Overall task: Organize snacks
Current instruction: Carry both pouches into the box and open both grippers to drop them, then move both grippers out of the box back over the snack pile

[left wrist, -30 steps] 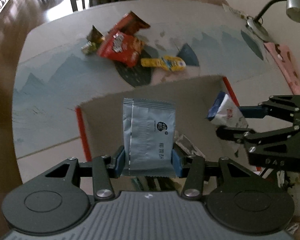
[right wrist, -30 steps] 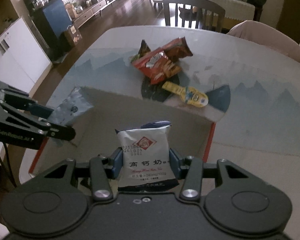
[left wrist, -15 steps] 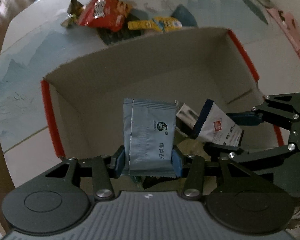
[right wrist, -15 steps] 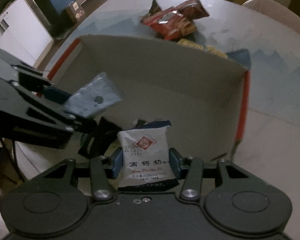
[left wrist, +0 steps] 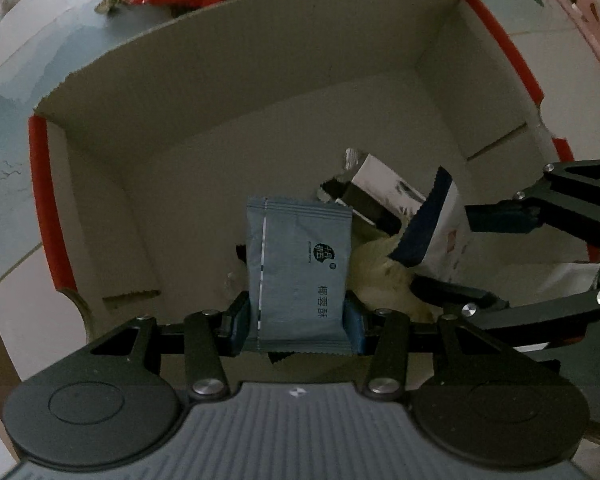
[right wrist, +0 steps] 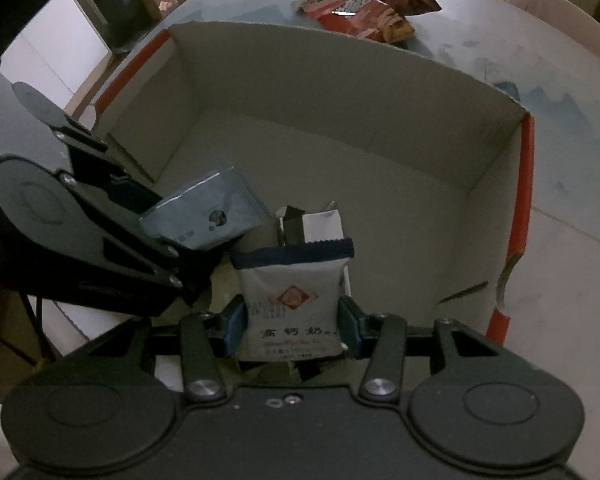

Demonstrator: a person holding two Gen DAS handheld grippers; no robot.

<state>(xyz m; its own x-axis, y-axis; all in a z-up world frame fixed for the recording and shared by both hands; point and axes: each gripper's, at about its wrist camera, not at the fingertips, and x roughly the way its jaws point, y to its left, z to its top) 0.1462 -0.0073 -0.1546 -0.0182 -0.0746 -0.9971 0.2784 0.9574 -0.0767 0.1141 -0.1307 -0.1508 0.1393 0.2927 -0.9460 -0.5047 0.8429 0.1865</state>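
Inside the cardboard box (left wrist: 260, 92), the left gripper (left wrist: 298, 316) clamps a grey-blue packet (left wrist: 298, 268) upright between its fingers, while the right gripper (right wrist: 292, 322) grips a white milk-snack pouch (right wrist: 292, 300) just beside it; red snack bags (right wrist: 372, 4) lie on the table beyond the far wall.

We see a pale table (right wrist: 572, 240) with a grey-blue mountain print (left wrist: 4, 128) running across its top. At its far right edge in the left wrist view lies a pink patterned cloth (left wrist: 588, 24). Beyond the table, the right wrist view shows a dark cabinet (right wrist: 112, 4), a white cupboard (right wrist: 56, 60) beside it, and 1 pale chair back (right wrist: 560, 12).
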